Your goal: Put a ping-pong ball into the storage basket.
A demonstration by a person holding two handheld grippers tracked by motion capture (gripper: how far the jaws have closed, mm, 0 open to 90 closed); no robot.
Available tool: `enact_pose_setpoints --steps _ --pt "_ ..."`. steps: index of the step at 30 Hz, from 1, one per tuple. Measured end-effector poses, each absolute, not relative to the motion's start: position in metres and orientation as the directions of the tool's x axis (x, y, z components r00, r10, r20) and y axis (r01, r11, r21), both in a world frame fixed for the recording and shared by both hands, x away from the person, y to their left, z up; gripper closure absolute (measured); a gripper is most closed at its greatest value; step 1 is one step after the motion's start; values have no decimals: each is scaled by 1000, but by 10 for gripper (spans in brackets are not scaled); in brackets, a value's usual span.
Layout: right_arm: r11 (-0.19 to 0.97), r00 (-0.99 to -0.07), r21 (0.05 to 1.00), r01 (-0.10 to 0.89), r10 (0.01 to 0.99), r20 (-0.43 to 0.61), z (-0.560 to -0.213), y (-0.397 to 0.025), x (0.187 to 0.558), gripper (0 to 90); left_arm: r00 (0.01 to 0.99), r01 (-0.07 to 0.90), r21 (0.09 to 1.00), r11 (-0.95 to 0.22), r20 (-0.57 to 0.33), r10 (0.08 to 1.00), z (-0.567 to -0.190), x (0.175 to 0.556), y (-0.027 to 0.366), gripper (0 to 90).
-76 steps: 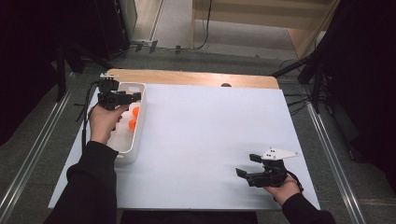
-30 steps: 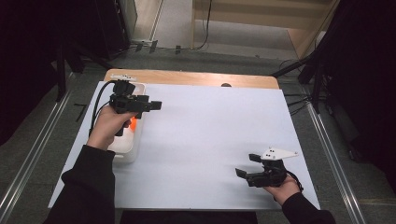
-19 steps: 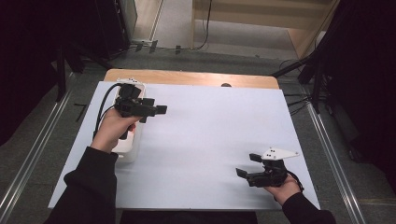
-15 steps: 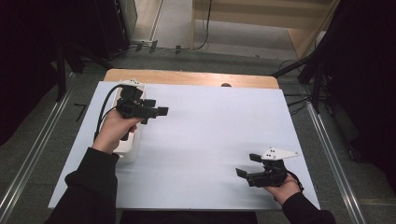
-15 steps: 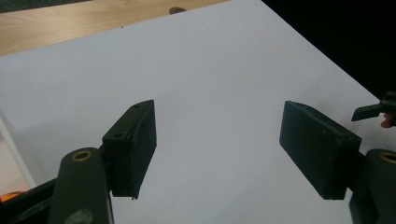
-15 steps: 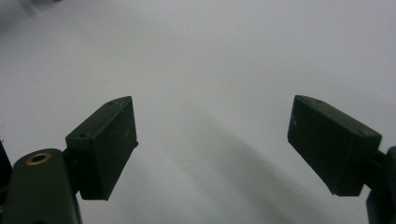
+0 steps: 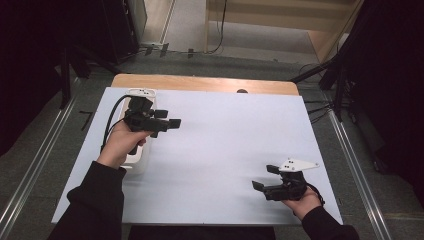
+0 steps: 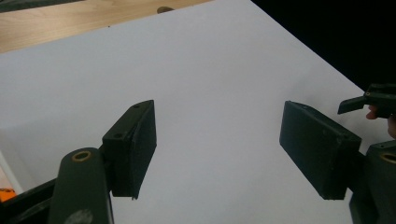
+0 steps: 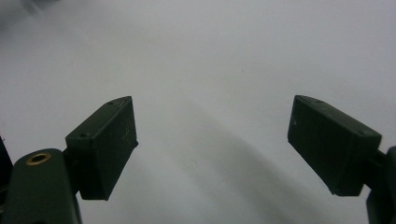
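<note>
My left gripper (image 7: 169, 120) is held over the white table top (image 7: 220, 140), just right of a white tray (image 7: 141, 93) at the left edge. The hand and gripper cover most of the tray. In the left gripper view my left gripper (image 8: 217, 140) is open, with bare white surface between the jaws and a bit of orange (image 8: 6, 194) at the bottom left corner. My right gripper (image 7: 265, 177) rests low at the front right, held by the other hand. In the right gripper view my right gripper (image 9: 212, 144) is open with nothing between the jaws.
A strip of bare wood (image 7: 200, 83) runs along the table's far edge. Dark stands and floor rails surround the table. The right gripper (image 8: 373, 99) appears far off in the left gripper view.
My left gripper has lifted from over the tray with orange pieces and swung right, out over the white surface. The right gripper has stayed where it was.
</note>
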State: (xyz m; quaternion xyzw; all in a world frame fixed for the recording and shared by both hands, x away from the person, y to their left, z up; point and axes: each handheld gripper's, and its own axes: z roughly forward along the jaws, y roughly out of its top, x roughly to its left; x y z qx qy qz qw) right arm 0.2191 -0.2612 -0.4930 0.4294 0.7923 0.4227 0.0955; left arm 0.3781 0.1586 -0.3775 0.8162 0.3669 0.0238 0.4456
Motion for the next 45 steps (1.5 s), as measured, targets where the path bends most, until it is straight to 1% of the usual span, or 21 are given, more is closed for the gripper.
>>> enact_pose_setpoints --steps 15,45 --pt "270 -609 752 601 764 212 -493 -261 219 143 760 552 742 -380 -260 596 -383 359 158 280" --pt "270 -610 750 604 763 216 -493 -261 219 143 787 516 760 -395 -239 569 -397 335 162 279"
